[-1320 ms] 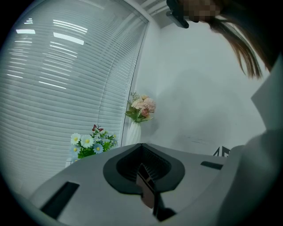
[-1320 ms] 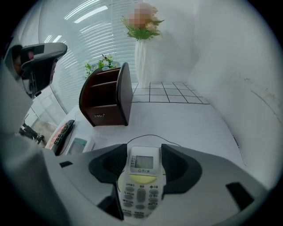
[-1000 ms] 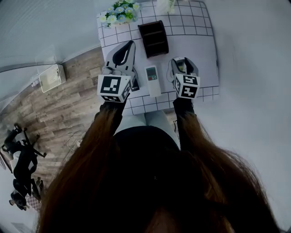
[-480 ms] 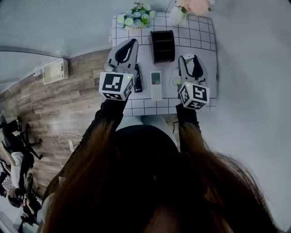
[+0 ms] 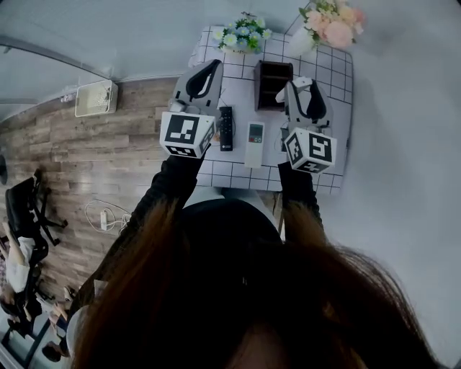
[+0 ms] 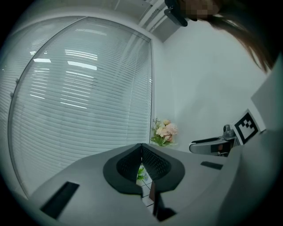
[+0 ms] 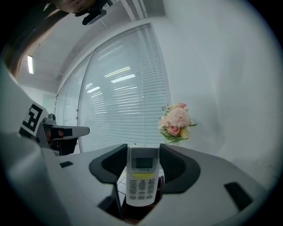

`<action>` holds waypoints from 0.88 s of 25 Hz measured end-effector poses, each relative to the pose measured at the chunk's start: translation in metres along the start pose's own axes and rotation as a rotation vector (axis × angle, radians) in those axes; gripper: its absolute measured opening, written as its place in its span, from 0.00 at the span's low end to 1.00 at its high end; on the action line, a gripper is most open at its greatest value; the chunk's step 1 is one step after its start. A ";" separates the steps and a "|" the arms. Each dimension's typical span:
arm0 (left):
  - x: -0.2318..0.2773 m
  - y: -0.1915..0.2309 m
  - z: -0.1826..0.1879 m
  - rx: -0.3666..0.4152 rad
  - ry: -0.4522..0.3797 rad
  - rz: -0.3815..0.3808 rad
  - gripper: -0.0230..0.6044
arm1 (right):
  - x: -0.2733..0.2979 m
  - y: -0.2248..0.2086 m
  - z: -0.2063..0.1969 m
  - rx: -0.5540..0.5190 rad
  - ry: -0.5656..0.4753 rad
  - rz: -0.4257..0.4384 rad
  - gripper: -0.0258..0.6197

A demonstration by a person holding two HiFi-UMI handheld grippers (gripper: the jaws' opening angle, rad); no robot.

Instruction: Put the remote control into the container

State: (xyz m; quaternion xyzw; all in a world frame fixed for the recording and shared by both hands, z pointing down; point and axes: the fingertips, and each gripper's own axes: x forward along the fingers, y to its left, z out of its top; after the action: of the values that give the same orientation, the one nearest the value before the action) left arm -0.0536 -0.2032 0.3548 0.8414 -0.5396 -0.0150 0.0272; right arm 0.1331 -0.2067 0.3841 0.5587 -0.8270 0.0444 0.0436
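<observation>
A white remote control [image 7: 141, 178] with a small screen and a yellow-green band stands upright between the pads of my right gripper [image 7: 142, 176], which is shut on it. In the head view that gripper [image 5: 302, 86] hangs at the right side of the dark brown container [image 5: 272, 81], and the remote's white top [image 5: 302, 81] shows at its tips. My left gripper [image 5: 213, 67] is held left of the container, its jaws [image 6: 141, 148] closed tip to tip on nothing. A second white remote [image 5: 255, 143] and a black remote [image 5: 225, 127] lie on the grid-patterned table [image 5: 338, 108].
A pot of blue and white flowers [image 5: 242, 36] and a vase of pink flowers [image 5: 328, 20] stand at the table's far edge. Window blinds [image 6: 79, 97] rise behind the table. A white box [image 5: 96, 99] sits on the wooden floor at the left.
My right gripper has risen off the table with the white remote and moved towards the container. The left gripper has risen too. The head view has shifted, so the table appears further right.
</observation>
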 end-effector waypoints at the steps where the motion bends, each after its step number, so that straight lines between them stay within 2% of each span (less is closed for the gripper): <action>1: 0.000 0.002 0.001 0.001 -0.003 0.005 0.05 | 0.005 0.001 0.003 -0.002 -0.005 0.006 0.40; 15: 0.027 0.020 -0.016 -0.009 0.023 0.040 0.05 | 0.073 -0.013 0.005 0.007 0.000 0.020 0.40; 22: 0.029 0.024 -0.026 -0.008 0.041 0.059 0.05 | 0.098 -0.017 -0.021 0.029 0.038 0.022 0.40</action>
State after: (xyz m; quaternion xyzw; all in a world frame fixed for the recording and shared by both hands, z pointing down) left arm -0.0618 -0.2383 0.3826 0.8250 -0.5635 0.0006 0.0421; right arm 0.1132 -0.3010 0.4175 0.5492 -0.8314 0.0674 0.0510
